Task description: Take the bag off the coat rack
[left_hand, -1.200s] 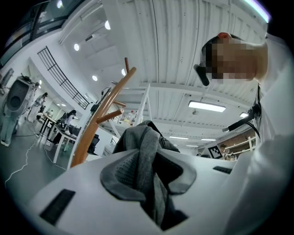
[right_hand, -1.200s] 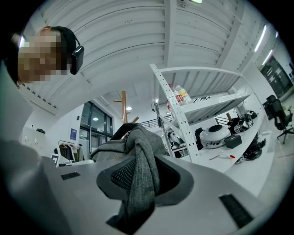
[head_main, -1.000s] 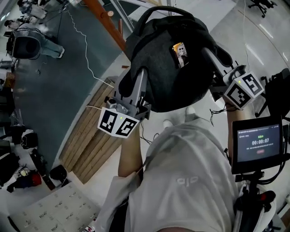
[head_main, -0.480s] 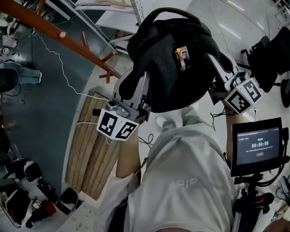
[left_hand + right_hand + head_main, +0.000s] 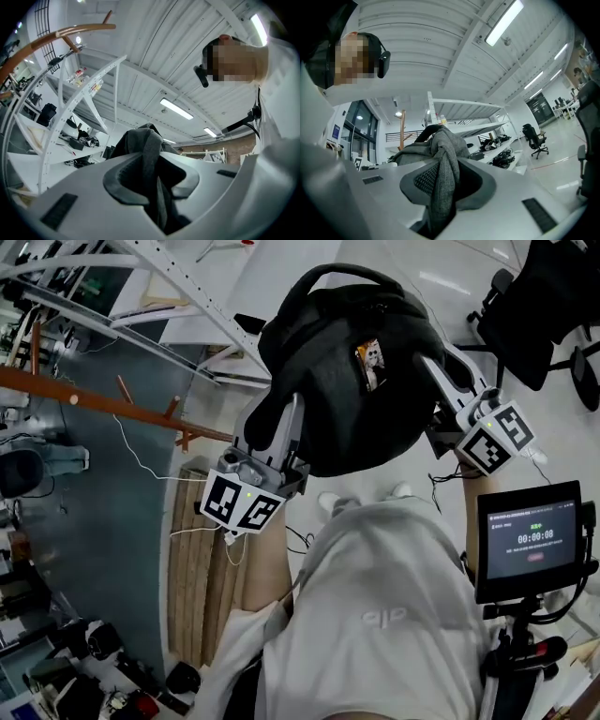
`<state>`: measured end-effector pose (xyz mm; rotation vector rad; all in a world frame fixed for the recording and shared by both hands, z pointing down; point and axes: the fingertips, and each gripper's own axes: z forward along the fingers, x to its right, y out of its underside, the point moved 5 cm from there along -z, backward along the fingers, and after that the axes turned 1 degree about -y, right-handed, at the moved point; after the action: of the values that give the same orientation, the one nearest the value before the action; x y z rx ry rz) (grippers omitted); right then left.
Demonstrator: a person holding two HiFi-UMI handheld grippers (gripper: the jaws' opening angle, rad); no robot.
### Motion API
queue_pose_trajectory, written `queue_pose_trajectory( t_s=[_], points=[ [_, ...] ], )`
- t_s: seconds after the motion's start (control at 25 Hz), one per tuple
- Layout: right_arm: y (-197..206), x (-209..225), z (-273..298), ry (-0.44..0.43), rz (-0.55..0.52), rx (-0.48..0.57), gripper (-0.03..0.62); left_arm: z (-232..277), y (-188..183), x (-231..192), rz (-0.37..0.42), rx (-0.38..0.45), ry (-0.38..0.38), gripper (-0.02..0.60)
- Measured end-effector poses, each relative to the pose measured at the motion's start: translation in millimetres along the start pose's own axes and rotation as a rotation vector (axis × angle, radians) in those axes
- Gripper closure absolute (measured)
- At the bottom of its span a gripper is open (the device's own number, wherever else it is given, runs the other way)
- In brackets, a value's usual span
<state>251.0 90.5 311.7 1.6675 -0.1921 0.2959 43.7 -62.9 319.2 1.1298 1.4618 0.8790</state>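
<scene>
Well clear of coat rack (image 5: 122,406); left claw (image 5: 154,183), right claw (image 5: 444,187) pinch bag (image 5: 347,381) edges.

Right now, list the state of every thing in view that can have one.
bag: off the rack, held up by both tongs.
left tongs: shut on bag fabric.
right tongs: shut on bag fabric.
coat rack: off to the side, bag not on it.
screen: on, timer showing.
</scene>
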Motion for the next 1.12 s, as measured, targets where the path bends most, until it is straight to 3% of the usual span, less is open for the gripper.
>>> queue_pose_trajectory(
  t_s=[0.16, 0.4, 0.6, 0.88, 1.12],
  points=[
    [-27.5, 37.5, -47.5, 0.055, -0.004, 0.025, 0.502, 48.0, 11.0, 42.6, -0.023, -0.027, 0.055, 0.495],
    [-41.7, 69.7, -85.1, 0.1, -0.007, 0.042, 0.505, 86.3, 30.0, 71.1, -0.052, -0.047, 0.103, 0.495],
    [-54.4, 118.1, -147.5, 0.173, 0.0, 0.083, 0.505, 140.7, 60.0, 119.9, -0.054, -0.084, 0.176, 0.495],
    [-55.5, 109.4, -148.3, 0.286, -0.027, 0.117, 0.505, 157.9, 56.9, 101.1, -0.08, -0.107, 0.295, 0.495],
    [-57.3, 111.1, -149.9, 0.358, -0.045, 0.125, 0.514, 173.2, 58.2, 97.1, -0.091, -0.12, 0.348, 0.495]
  ],
)
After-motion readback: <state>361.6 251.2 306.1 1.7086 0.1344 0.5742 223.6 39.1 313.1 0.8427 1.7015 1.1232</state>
